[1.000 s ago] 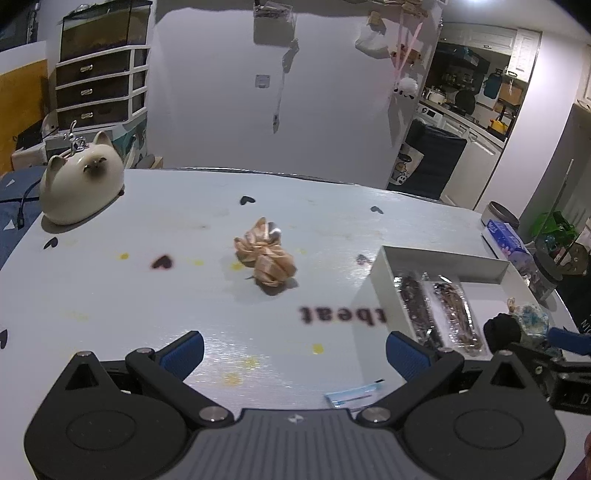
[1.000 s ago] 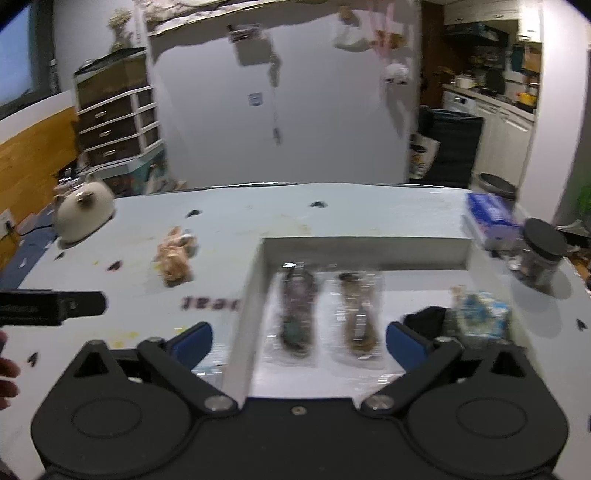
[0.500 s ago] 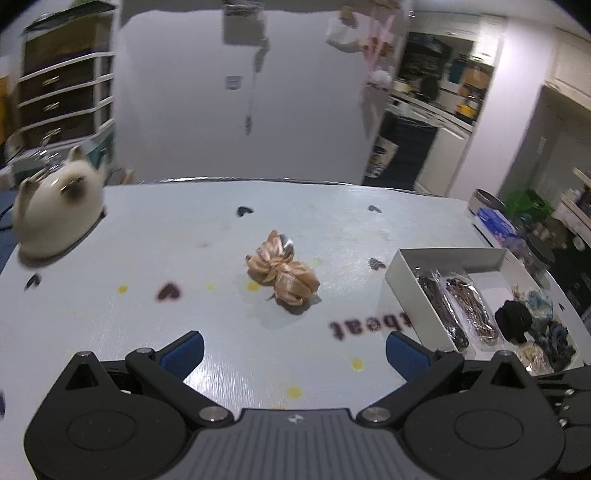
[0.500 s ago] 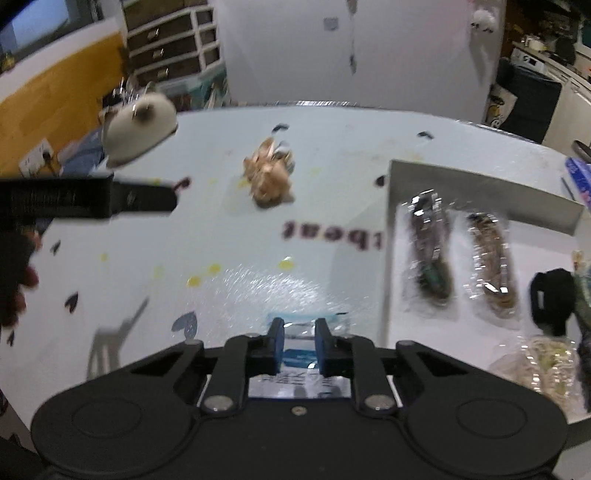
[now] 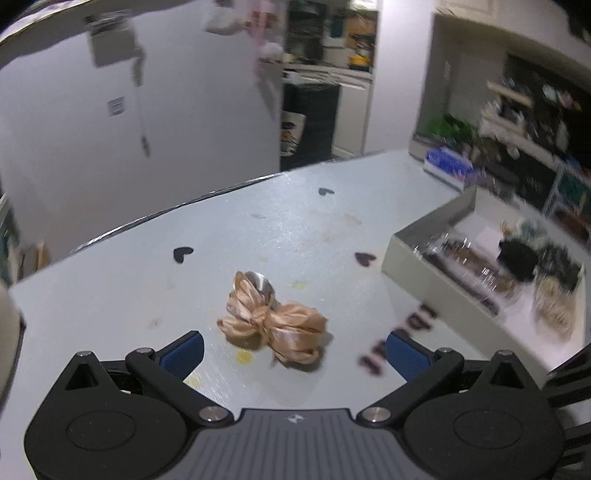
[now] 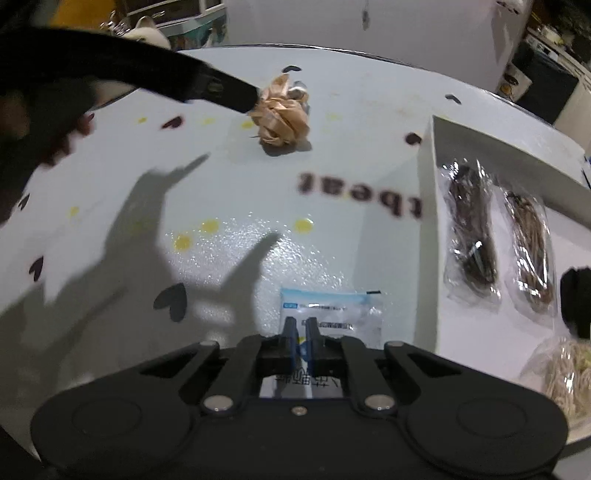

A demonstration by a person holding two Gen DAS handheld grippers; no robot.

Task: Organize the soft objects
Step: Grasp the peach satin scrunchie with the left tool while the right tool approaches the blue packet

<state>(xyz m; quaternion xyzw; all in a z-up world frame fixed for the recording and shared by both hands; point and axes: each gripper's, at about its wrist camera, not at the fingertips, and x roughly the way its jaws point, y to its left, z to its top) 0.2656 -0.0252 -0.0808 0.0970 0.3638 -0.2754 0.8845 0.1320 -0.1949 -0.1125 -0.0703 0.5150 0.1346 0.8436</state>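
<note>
A peach satin bow (image 5: 273, 325) lies on the pale table, just ahead of and between the blue pads of my open left gripper (image 5: 293, 354). In the right wrist view one black finger (image 6: 221, 88) of that gripper reaches the bow (image 6: 282, 114). My right gripper (image 6: 301, 330) points steeply down, shut on a small blue-and-white packet (image 6: 343, 314) that lies flat on the table beside the white box (image 6: 424, 206). The box holds two bagged dark hair pieces (image 6: 469, 236), a black soft item (image 6: 576, 295) and a bagged beige bundle (image 6: 565, 369).
A cat-shaped ceramic figure (image 6: 147, 33) stands at the table's far left. A person's hand (image 6: 37, 122) holds the left gripper. A blue pack (image 5: 447, 164) sits near the far right edge, beyond the box (image 5: 406, 258).
My left gripper came down toward the bow and rolled, still open. My right gripper swung left off the box, dropped over the packet and shut.
</note>
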